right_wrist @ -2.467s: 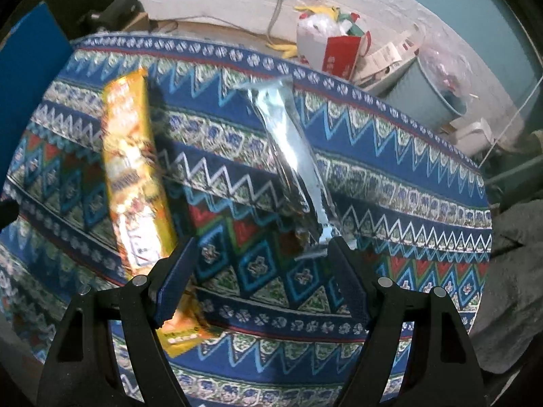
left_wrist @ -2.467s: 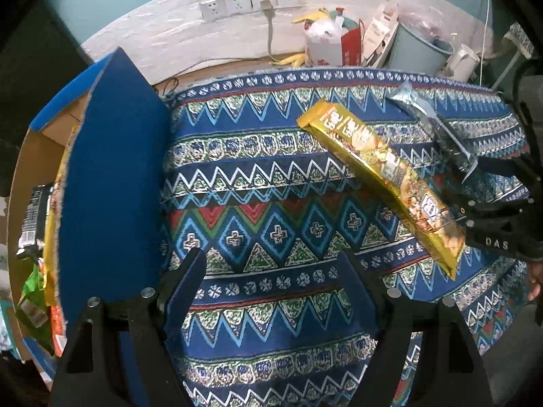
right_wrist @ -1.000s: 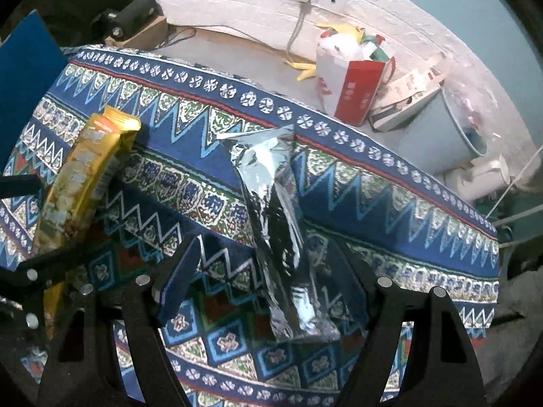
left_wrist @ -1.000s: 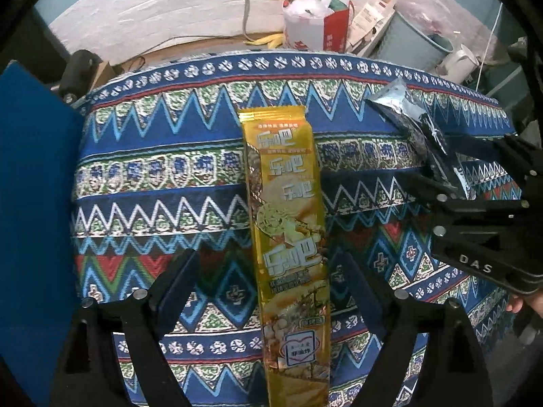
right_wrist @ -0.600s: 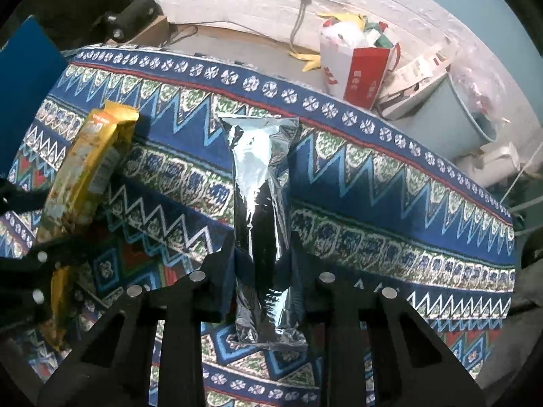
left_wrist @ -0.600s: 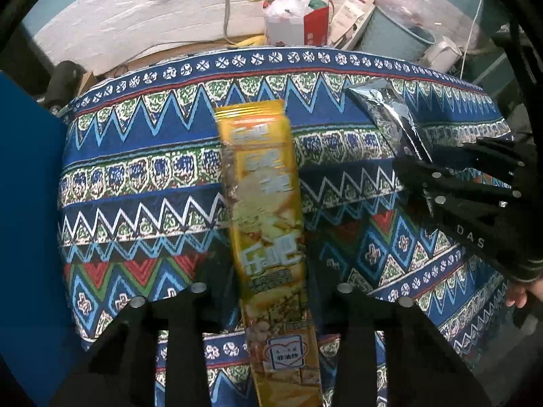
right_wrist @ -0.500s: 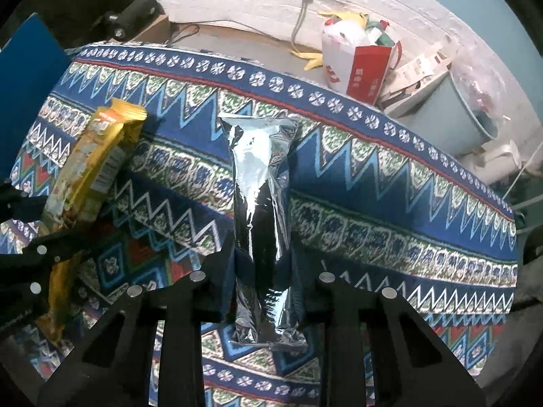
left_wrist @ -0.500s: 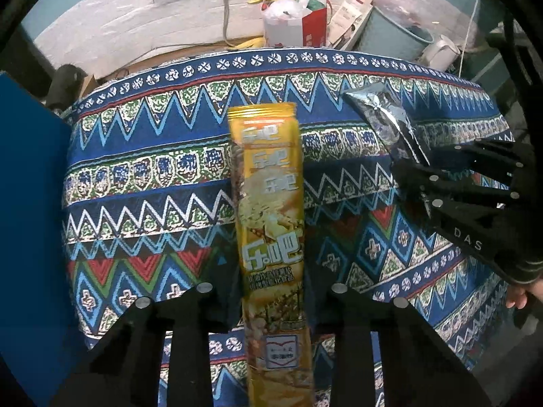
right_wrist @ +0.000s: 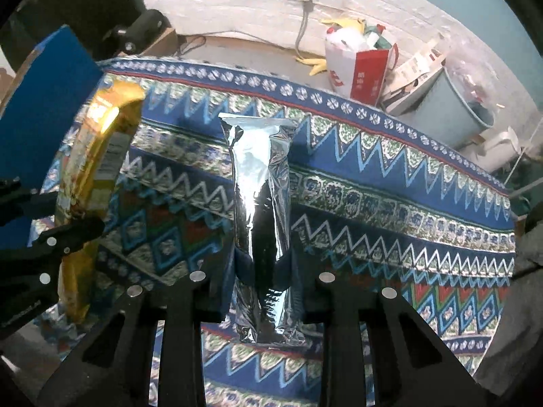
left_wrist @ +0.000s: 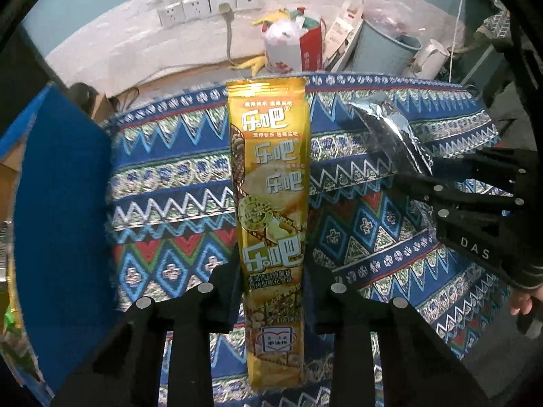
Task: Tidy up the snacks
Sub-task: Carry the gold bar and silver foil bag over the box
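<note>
Now that both packs are up off the cloth, the pick-up half of this looks done. Yellow snack pack sits pinched low down between my left fingers, its top edge pointing to 12 o'clock in the left view. A sec ago those fingers stood wide either side of it while it lay flat; then they closed on it, & now it stands up clear of the worktop. Same story on the other side: silver foil pack is clamped between my right fingers near its lower third, long end to 12 o'clock, tail crimp hanging below the grip. Before that the right fingers were spread around it.

From the right cam the yellow pack shows at 9 o'clock, bowed a bit, with my left gripper holding it. From the left cam the foil pack & my right gripper sit at 3 o'clock. The two packs are near but not touching.

Blue box flap stands at 9 o'clock in the left view, w/ some green wrappers just visible low at the edge, so I judge that box is the drop spot & both packs go that way next. Left one is closer, prob goes first. Foil is slick & gripped low, so it could flop or slide; yellow one is long & may swing.

Past the worktop at 12–1 o'clock: wall sockets, red-white bag, grey bin.
</note>
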`<state>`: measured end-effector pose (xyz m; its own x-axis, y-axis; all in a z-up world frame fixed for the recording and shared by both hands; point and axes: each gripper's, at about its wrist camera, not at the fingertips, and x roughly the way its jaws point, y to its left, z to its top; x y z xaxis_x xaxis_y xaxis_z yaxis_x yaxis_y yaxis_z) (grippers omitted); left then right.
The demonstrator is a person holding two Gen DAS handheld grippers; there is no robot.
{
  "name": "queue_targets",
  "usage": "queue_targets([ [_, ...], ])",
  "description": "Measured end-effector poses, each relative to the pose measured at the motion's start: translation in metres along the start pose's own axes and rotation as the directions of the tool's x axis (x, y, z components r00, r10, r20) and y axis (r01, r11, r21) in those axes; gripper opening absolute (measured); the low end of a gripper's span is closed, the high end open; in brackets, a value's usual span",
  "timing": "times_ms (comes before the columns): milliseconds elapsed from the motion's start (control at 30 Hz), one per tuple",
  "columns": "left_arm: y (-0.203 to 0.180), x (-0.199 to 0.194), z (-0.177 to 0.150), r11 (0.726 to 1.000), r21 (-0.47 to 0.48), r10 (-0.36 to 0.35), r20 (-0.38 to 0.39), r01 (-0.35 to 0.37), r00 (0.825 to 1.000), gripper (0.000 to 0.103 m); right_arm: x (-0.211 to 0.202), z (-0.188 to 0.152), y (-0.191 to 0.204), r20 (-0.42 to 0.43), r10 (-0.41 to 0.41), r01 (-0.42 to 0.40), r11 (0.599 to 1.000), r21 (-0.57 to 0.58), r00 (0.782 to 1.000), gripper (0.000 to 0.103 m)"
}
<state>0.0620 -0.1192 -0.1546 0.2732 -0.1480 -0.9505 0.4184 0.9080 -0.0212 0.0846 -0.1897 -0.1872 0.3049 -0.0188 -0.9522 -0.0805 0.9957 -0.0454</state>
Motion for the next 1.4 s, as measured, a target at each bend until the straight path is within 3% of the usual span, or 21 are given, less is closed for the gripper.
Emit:
queue_targets([
  [367,0.01,-0.047,-0.015,1.0,0.001,0.004,0.075,-0.004,0.997,0.03,-0.049,-0.004,0.023,0.069,0.033,-0.034,0.999,0.007,0.997,0.026],
  [800,0.031,-0.111,-0.028,1.0,-0.017,0.021,0.179,-0.018,0.984,0.03,-0.108,0.004,0.066,0.177,0.094,-0.082,0.994,-0.072,0.98,0.026],
  [1400,0.075,-0.161,-0.04,0.996,-0.082,0.045,0.263,-0.024,0.964,0.03,-0.13,0.027,0.117,0.219,0.185,-0.154,0.976,-0.151,0.958,0.026],
])
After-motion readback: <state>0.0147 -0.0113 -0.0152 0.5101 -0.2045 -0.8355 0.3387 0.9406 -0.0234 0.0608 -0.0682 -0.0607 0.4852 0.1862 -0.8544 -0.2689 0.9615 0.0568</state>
